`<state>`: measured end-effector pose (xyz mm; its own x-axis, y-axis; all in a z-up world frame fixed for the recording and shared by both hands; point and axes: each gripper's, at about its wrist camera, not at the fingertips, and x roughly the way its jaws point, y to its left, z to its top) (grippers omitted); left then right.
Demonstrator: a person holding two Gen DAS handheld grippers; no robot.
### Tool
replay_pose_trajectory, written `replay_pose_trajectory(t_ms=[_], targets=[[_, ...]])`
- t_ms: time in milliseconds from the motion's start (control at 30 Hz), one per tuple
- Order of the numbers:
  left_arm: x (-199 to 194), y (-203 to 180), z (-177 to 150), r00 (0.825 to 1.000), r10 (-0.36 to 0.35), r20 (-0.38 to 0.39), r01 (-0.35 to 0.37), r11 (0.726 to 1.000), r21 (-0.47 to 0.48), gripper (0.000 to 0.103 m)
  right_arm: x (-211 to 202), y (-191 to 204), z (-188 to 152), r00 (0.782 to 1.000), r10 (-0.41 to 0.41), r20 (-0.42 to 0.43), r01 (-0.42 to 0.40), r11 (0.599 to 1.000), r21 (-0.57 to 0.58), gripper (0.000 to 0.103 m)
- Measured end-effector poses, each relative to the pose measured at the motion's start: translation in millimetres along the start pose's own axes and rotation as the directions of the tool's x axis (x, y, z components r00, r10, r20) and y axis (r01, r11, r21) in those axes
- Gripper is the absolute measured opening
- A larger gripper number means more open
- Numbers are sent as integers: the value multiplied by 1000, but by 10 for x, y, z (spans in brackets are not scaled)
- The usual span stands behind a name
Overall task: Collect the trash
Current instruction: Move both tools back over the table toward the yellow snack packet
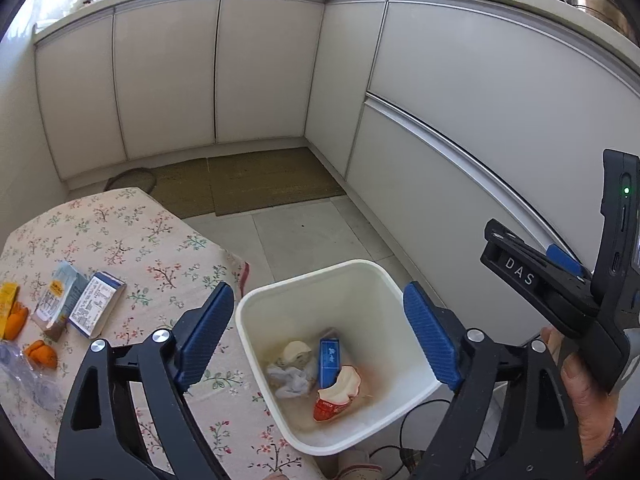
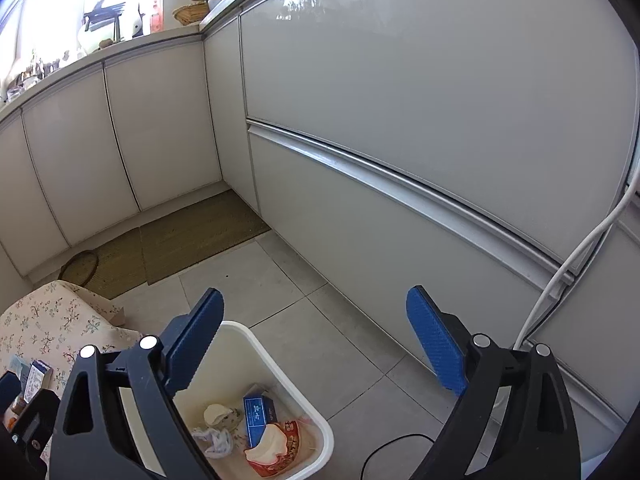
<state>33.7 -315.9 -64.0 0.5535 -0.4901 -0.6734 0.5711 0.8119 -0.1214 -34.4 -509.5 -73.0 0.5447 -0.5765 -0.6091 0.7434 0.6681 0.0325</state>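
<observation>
Both hand-held grippers, left [image 1: 318, 334] and right [image 2: 316, 340], gape wide and empty over the bin [image 1: 400, 288]; the desk's [image 1: 132, 220] slick boxes [image 1: 96, 304] could slip from the pads.

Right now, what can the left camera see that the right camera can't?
Only the left wrist view shows the orange peels and yellow packet on the table, plus the right gripper. Only the right wrist view shows the white cable by the cabinets. Both show the white bin with the blue box inside, and the floral tablecloth.
</observation>
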Motion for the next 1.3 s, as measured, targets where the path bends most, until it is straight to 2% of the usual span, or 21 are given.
replay_pose_trajectory(t_ms=[67,200,467,600,800,933,1067,1300], targets=[[-37,46,13,999,41,17,-41,999,3,93,-41,43,-5,1000,1,16,-1,1000,-11,92],[-134,180,18,989,136,57,-136,991,3,95,-162,176,-25,999,14,53,-12,999,-30,96],[-355,732,-1,957,282,70,-280,959,-37,96,-341,712,-97,993,106,55,-98,987,-125,96],[-486,1118,-53,933,355,61,-353,935,-45,96,-463,1095,-178,985,168,48,-157,970,-184,96],[-648,1825,-108,896,443,11,-440,893,-94,96,-650,1828,-369,963,269,19,-252,922,-293,96],[-721,2347,-159,860,510,-35,-510,852,-116,96,-780,2276,-548,947,323,-4,-302,883,-359,96],[-822,2877,-240,833,547,-82,-552,814,-182,96,-894,2704,-743,931,365,-24,-339,837,-429,96],[-816,3711,-317,825,526,-209,-566,773,-286,96,-1069,3306,-1082,902,424,-77,-399,754,-522,96]])
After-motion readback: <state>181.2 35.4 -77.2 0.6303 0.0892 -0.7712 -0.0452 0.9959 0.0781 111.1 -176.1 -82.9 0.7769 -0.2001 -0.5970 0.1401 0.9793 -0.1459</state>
